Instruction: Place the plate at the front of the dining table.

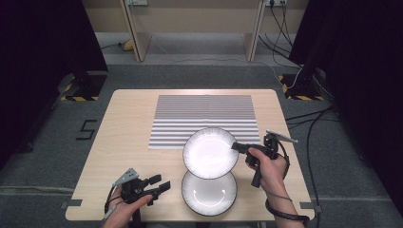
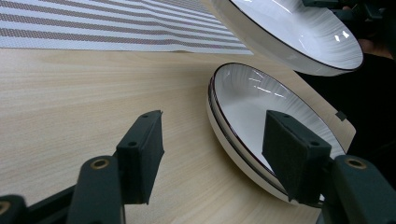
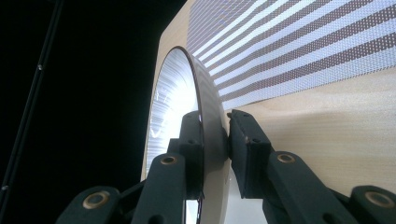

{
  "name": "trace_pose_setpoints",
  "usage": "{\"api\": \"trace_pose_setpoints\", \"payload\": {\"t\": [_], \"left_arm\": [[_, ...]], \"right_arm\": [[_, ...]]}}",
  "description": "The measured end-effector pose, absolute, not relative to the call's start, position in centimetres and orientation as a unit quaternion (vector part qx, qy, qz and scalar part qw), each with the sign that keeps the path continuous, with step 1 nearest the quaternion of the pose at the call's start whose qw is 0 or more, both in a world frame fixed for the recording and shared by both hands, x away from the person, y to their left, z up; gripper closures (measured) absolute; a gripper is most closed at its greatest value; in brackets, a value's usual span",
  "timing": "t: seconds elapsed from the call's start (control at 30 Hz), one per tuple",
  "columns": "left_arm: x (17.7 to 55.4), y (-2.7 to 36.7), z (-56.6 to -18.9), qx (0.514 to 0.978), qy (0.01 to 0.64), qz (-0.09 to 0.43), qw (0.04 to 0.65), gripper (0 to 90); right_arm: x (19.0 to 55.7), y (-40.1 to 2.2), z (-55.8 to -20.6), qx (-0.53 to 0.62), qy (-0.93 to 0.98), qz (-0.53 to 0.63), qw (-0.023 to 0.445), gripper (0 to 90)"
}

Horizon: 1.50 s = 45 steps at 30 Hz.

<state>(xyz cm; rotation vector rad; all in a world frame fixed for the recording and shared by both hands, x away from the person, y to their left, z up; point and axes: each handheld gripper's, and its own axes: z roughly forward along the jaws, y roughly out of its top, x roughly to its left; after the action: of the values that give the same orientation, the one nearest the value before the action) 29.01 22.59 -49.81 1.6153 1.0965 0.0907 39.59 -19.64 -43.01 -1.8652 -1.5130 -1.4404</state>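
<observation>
Right tool [image 1: 236, 147] clamped on rim of raised white plate [image 1: 210, 153], frame centre. Left tool [image 1: 161, 184] wide, empty, lower left, beside stacked plates [image 1: 209, 194] on tabletop [image 1: 123, 137].

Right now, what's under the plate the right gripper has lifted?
Under the lifted plate lie bare table, the striped mat's near edge and the far rim of the stacked plates. Anything directly beneath its middle is covered.

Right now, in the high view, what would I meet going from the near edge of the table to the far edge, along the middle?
White round plate with a dark rim lying on the table → matching white plate held up by the right hand-held gripper at → grey-and-white striped placemat.
</observation>
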Motion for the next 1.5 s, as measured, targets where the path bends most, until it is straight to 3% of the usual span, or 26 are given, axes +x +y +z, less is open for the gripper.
{"api": "trace_pose_setpoints", "payload": {"t": [1.5], "left_arm": [[29.2,22.6,-50.1,0.686,0.467,0.036,0.558,37.6]], "right_arm": [[41.6,-19.4,-42.8,-0.666,-0.519,-0.511,0.162,74.7]]}}
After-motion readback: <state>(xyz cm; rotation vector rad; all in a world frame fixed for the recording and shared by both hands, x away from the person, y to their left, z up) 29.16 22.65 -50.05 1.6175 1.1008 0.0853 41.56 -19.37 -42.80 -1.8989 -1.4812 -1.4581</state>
